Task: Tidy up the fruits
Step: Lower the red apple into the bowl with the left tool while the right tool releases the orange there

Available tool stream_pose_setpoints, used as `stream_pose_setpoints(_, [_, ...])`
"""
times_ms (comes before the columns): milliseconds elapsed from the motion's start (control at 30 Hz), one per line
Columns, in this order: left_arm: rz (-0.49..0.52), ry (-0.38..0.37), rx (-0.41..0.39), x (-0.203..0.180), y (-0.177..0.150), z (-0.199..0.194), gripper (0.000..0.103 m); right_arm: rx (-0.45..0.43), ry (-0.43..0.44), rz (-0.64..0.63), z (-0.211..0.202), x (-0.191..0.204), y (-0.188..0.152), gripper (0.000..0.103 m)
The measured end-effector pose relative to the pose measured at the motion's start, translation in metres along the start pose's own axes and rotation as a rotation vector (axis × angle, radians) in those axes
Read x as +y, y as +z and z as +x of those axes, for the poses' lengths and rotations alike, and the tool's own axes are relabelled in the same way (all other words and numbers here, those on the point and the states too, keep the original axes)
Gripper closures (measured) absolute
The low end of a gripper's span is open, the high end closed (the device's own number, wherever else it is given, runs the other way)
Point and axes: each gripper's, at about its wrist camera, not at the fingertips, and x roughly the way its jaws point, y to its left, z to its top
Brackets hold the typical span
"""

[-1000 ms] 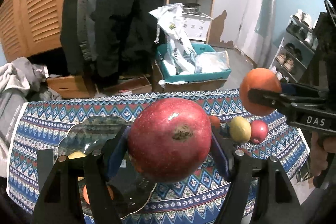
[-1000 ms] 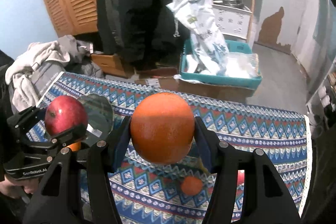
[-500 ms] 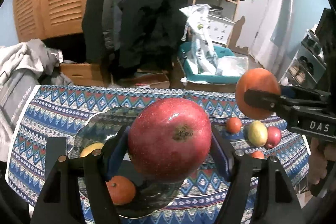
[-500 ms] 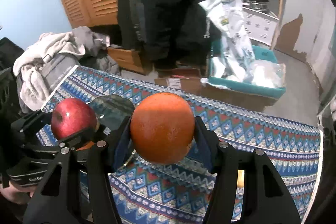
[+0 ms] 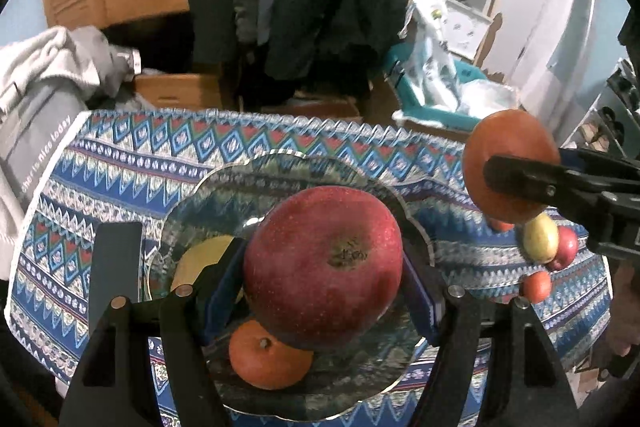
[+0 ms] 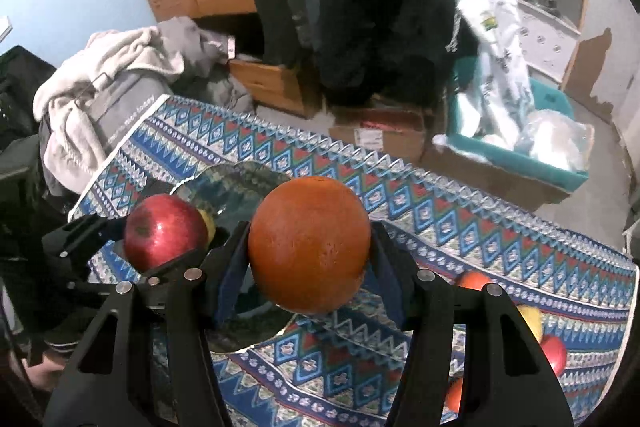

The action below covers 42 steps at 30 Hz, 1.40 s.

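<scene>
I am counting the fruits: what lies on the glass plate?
On the glass plate lie a small orange and a yellow fruit. The red apple covers the plate's middle.

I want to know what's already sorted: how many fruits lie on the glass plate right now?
2: a small orange at the glass plate's near side, a yellow fruit at its left. The held apple may hide more.
</scene>
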Motion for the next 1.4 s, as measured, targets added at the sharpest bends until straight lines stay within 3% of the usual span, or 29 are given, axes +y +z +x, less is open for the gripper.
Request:
stream_pose_setpoints(567, [-0.094,-0.017,0.14,0.028,-0.019,0.036,0.028,0.131,0.043,-0.012,0.055,0.016,-0.011,0.045])
stream_pose_setpoints(767, [-0.134,-0.03,0.109,0.035,-0.017,0.021,0.029,0.157,0.054,-0.001,0.063,0.017,-0.011,0.045])
stream_pose_setpoints(1133, [-0.111,0.051,0.079,0.047,-0.017,-0.005,0.029,0.199,0.083,0.021,0.074,0.024,-0.009,0.044])
stream_pose_setpoints(1400, [-0.138,0.075,0.054,0.059,-0.018,-0.021,0.029,0.185,0.12,0.006,0.067,0.042,-0.002,0.05])
